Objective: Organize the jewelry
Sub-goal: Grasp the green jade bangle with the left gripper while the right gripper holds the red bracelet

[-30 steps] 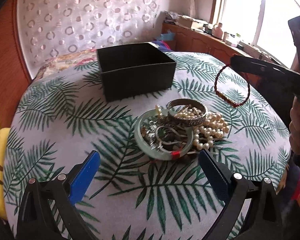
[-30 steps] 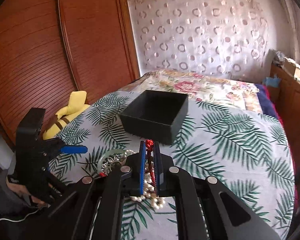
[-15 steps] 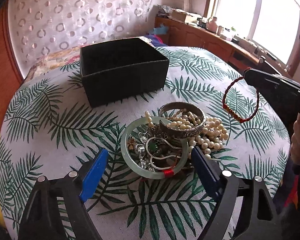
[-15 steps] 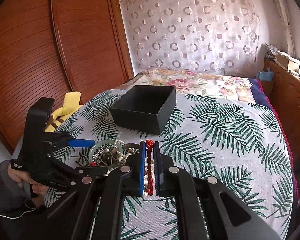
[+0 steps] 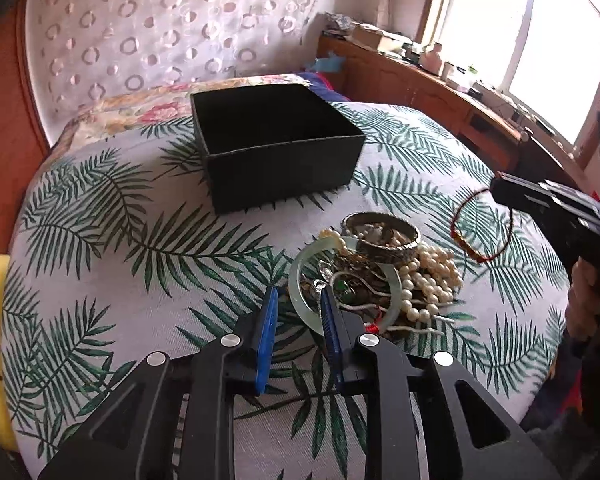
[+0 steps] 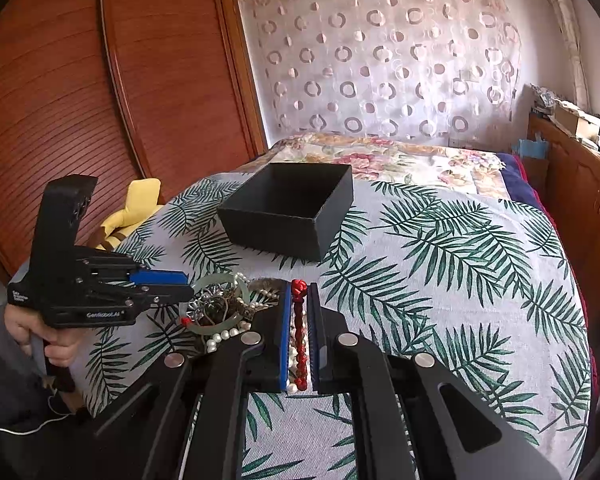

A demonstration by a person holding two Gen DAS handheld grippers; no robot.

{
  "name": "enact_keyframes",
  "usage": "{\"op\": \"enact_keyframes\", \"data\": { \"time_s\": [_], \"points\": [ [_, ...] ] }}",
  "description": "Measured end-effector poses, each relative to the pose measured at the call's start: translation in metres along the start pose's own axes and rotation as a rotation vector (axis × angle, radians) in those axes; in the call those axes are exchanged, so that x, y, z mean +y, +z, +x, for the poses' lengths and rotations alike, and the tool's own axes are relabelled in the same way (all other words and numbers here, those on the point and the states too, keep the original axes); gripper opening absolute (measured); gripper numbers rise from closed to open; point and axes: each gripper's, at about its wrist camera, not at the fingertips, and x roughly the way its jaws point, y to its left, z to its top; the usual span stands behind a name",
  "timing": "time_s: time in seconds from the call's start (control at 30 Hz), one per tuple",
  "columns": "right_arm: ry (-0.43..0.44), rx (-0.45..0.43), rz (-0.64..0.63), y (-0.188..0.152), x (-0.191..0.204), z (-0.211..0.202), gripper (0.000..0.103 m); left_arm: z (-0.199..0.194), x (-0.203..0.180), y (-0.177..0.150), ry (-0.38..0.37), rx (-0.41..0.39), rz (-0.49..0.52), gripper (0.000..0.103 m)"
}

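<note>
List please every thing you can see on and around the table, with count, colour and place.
box: one, black, open, mid-table
jade bangle: one, pale green, in the jewelry pile
silver bangle: one, silver, atop the pile
pearls: a heap, white, right side of the pile
red bracelet: one, red, in the right gripper
tablecloth: one, white with green leaves
plush toy: one, yellow, beside the table
left gripper: jaws just closing, astride the jade bangle's rim, apparently not pressing yet
right gripper: shut on the red bracelet
</note>
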Motion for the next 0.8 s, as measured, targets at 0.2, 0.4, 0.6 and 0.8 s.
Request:
{"op": "enact_keyframes", "data": {
  "time_s": [0.2,0.4,0.6,0.8],
  "points": [
    [0.001,0.0,0.002,-0.001,0.0,0.001,0.009,0.017,-0.001,0.009,0.001,0.033,-0.006,0.021],
    [0.005,-0.002,0.002,-0.001,0.0,0.001,0.009,0.014,0.0,0.009,0.006,0.038,0.008,0.008],
    [0.003,0.001,-0.007,0.0,0.004,0.003,0.009,-0.008,0.001,0.011,0.057,-0.003,0.048,0.006],
    [0.0,-0.002,-0.016,0.003,0.007,0.002,0.009,-0.036,0.008,0.02,0.097,-0.067,0.049,0.006]
  ]
}}
